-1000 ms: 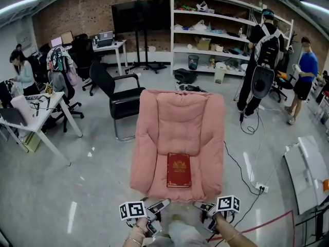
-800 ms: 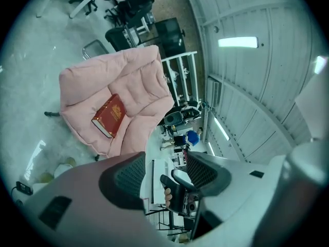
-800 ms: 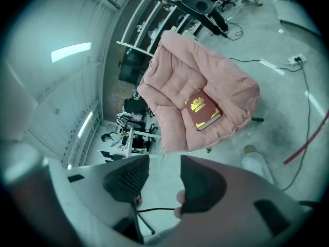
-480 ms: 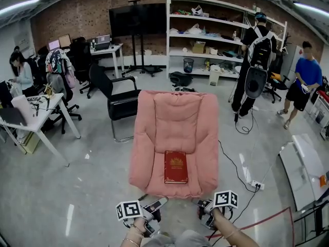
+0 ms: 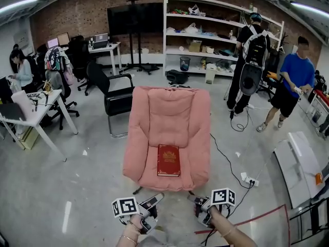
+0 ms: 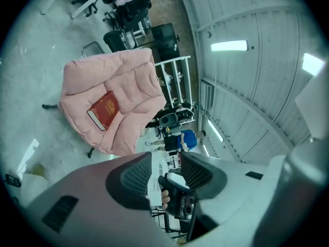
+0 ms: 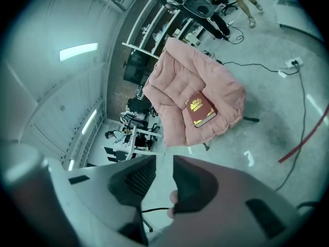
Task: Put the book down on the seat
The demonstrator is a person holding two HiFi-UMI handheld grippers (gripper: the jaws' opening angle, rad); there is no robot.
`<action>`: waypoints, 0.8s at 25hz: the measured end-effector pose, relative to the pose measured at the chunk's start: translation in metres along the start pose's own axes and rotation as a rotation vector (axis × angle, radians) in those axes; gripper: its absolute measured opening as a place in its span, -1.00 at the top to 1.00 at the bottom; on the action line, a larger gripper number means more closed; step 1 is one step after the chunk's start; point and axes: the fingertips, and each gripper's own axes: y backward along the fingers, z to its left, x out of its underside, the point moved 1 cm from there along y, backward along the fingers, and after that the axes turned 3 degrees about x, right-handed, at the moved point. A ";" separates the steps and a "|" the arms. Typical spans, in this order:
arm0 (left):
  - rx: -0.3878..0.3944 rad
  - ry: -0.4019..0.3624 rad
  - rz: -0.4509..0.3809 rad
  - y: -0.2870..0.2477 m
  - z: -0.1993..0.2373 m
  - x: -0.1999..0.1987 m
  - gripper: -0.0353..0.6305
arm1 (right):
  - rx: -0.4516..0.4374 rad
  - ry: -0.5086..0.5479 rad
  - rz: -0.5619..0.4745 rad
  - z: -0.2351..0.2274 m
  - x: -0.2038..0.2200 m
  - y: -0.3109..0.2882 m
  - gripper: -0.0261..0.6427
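A red book (image 5: 168, 160) with gold print lies flat on the seat of the pink armchair (image 5: 169, 107). Both grippers are held low by the person's body, well short of the chair's front edge and apart from the book. The left gripper (image 5: 156, 199) has nothing between its jaws, which are closing with a clear gap. The right gripper (image 5: 198, 200) is also empty, its jaws closing to a narrower gap. In the left gripper view the book (image 6: 104, 109) rests on the armchair (image 6: 128, 76) far beyond the left gripper (image 6: 167, 164). The right gripper view shows the book (image 7: 199, 108) far past the right gripper (image 7: 163, 175).
A black office chair (image 5: 115, 99) stands left of the armchair, with white desks (image 5: 38, 112) beyond it. Shelving (image 5: 205, 35) and a TV stand (image 5: 136, 17) line the back wall. Two people (image 5: 288, 81) stand at right. A cable and power strip (image 5: 248, 179) lie on the floor.
The view has drawn back from the armchair and both grippers sit farther from it. Both jaws have narrowed. The person in blue has stepped closer. The book has stayed on the seat.
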 end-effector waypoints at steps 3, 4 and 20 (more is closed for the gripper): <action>0.007 0.000 0.004 -0.002 -0.006 0.025 0.38 | -0.011 0.021 0.024 -0.006 0.015 0.016 0.61; 0.010 0.001 0.008 -0.003 -0.008 0.035 0.38 | -0.013 0.027 0.033 -0.010 0.020 0.022 0.61; -0.016 -0.024 0.008 0.004 -0.039 0.148 0.70 | -0.173 0.014 0.000 -0.033 0.060 0.108 0.82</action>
